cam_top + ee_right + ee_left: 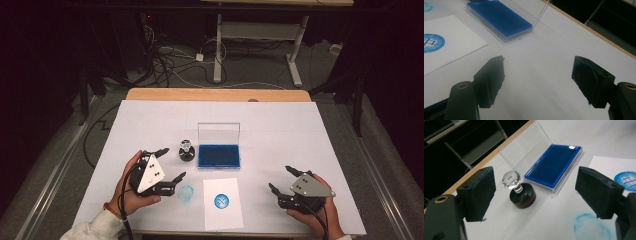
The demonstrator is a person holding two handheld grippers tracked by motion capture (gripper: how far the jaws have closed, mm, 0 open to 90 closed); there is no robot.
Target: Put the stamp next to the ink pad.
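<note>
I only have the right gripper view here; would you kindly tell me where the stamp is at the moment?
Observer: The stamp stands upright on the table, just left of the blue ink pad.
Operator: Thank you. Is the left claw holding it?
Observer: No, the left claw is open, with the stamp beyond its jaws, untouched.
Operator: Any ink off the paper?
Observer: Yes, a faint blue ring marks the table, left of the paper.

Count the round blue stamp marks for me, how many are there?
2. One crisp blue stamp mark sits on the white paper sheet. A fainter smudged blue ring lies straight on the table, left of that sheet, in front of the stamp.
</note>
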